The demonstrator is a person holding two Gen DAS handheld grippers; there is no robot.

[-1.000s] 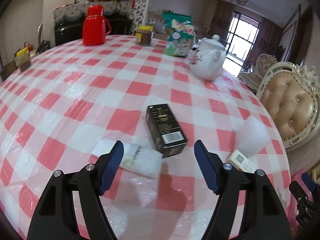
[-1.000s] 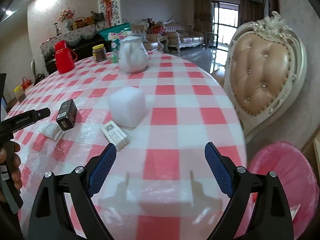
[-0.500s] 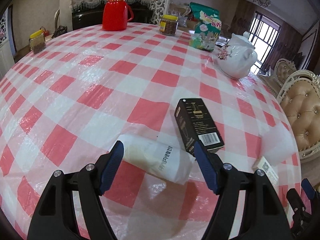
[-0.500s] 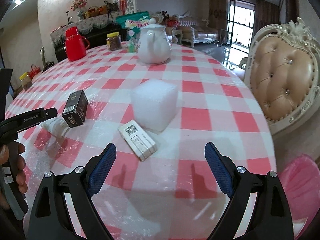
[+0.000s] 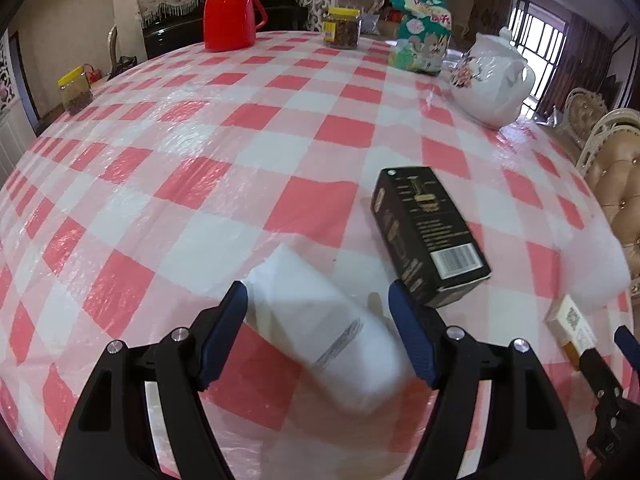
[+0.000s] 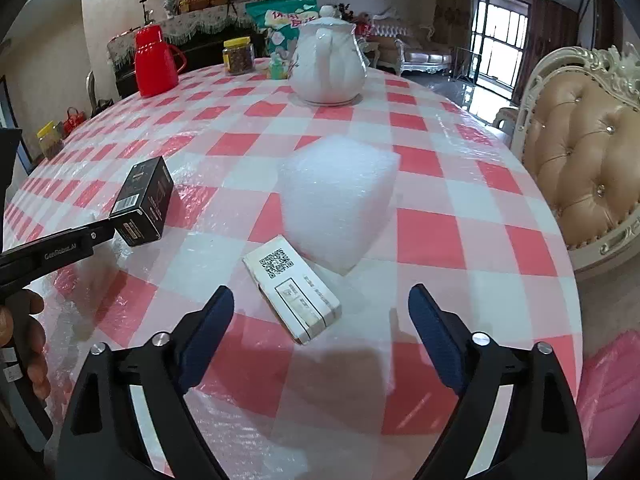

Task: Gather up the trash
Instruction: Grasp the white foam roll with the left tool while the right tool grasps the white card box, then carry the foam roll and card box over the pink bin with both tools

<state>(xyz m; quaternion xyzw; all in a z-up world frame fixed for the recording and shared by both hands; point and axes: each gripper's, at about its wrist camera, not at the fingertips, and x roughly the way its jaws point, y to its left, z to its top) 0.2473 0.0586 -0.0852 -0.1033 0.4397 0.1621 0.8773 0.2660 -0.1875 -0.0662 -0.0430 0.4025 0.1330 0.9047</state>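
Observation:
On the red-and-white checked table [image 5: 168,184] lies a white soft packet [image 5: 320,328], between the fingers of my left gripper [image 5: 317,294]. That gripper is open and its pads are clear of the packet. A black box [image 5: 430,232] lies just right of it. My right gripper [image 6: 320,294] hovers low over a small white box with a QR code [image 6: 292,288]. Its jaws are closing, and the box's near end sits between them untouched. Behind that box is a white foam block [image 6: 340,200].
A white teapot [image 6: 328,68], red flask [image 5: 230,10], jar [image 5: 342,26] and green snack bag [image 5: 420,28] stand at the table's far side. A padded chair [image 6: 580,168] and a pink-lined bin [image 6: 608,392] are off the right edge.
My left gripper has dropped and swung left until the white packet lies between its fingers. My right gripper has moved left across the table to the QR-code box, and its jaws have narrowed slightly.

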